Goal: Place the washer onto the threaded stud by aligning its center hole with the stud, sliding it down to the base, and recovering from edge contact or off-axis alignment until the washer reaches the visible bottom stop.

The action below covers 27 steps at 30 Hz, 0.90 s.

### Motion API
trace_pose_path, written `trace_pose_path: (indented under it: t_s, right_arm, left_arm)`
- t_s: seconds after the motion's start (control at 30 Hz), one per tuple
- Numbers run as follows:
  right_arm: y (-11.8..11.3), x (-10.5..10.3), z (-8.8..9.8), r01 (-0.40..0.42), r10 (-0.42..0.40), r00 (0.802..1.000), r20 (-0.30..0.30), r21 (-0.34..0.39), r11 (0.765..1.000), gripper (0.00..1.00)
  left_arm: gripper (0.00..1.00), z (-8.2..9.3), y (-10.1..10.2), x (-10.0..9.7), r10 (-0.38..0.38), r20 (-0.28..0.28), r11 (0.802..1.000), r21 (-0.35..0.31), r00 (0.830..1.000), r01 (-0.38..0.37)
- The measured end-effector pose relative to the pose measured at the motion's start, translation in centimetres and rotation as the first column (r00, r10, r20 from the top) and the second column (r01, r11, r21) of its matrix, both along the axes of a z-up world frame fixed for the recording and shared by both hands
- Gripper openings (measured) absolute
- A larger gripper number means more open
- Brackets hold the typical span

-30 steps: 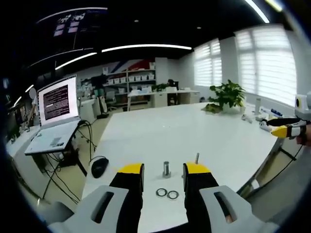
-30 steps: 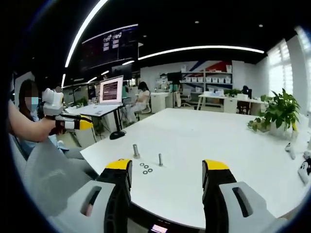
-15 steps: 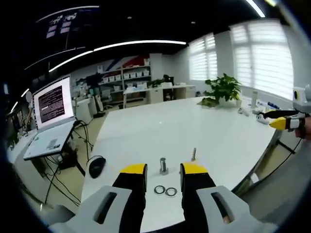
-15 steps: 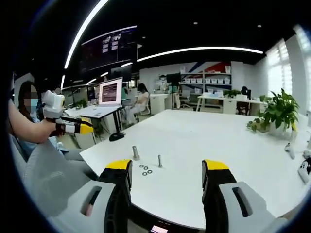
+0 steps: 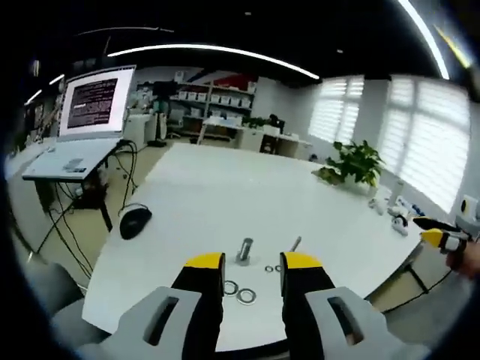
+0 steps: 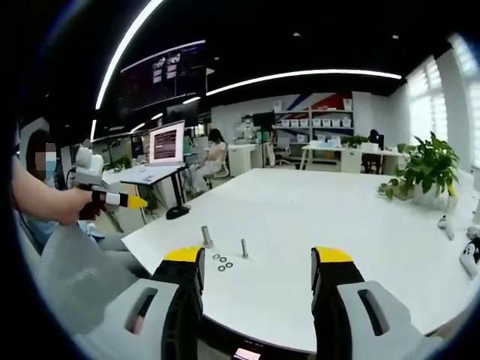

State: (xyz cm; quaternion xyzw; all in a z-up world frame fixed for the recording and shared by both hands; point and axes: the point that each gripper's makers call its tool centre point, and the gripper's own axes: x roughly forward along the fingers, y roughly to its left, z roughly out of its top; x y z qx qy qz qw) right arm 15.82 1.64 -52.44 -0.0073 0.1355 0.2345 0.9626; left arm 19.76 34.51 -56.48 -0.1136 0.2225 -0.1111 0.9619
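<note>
The left tool (image 5: 252,264), with yellow-tipped black jaws, is held above the near edge of the white tabletop (image 5: 225,195), jaws apart and holding nothing. Between them in the left gripper view lie two flat metal washers (image 5: 238,292), close together on the tabletop. Just beyond stands a short, thick metal stud (image 5: 244,251), upright, and to its right a thinner threaded stud (image 5: 295,244), with two smaller rings (image 5: 273,268) at its near side. A black computer mouse (image 5: 135,222) sits at the far left edge of the tabletop. A potted green plant (image 5: 352,161) stands at the far right.

The right tool (image 6: 256,262) is also held off the tabletop, jaws wide apart and empty. In the right gripper view both studs stand upright near the tabletop's left corner, the washers lying loose just beside them, none on a stud.
</note>
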Motion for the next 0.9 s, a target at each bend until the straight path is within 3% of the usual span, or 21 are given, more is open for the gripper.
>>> trace_pose_path:
  t_s: [0.27,0.33,0.43,0.63,0.67,0.8,0.9]
  right_arm:
    - [-0.5,0.1,0.3,0.022,-0.022,1.0,0.013,0.001,1.0,0.59]
    - [-0.5,0.1,0.1,0.023,-0.023,1.0,0.007,-0.001,1.0,0.59]
    - [-0.6,0.1,0.1,0.025,-0.025,1.0,0.003,0.004,1.0,0.58]
    - [-1.2,0.3,0.0,0.049,-0.049,0.999,-0.004,0.024,0.998,0.58]
    - [-1.2,0.3,0.0,0.05,-0.05,0.999,-0.005,0.025,0.998,0.58]
    - [-1.0,0.2,0.0,0.042,-0.042,0.999,-0.001,0.018,0.999,0.58]
    - [-1.1,0.2,0.0,0.045,-0.045,0.999,-0.001,0.02,0.999,0.58]
  left_arm:
    - [0.29,-2.8,-0.9,0.8,-0.034,-0.097,0.999,-0.009,0.995,0.033]
    - [0.28,-3.5,-1.2,1.0,-0.061,-0.129,0.998,0.024,0.99,0.065]
    - [0.28,-4.6,-1.8,1.6,-0.121,-0.187,0.987,0.08,0.975,0.138]
    - [0.28,-6.6,-3.1,2.4,-0.209,-0.252,0.965,0.103,0.945,0.24]
    - [0.28,-7.6,-2.4,3.0,-0.228,-0.278,0.955,0.121,0.933,0.27]
    - [0.27,-9.0,-3.2,2.6,-0.282,-0.335,0.92,0.17,0.899,0.352]
    - [0.27,-9.2,-3.8,2.9,-0.291,-0.333,0.928,0.131,0.897,0.35]
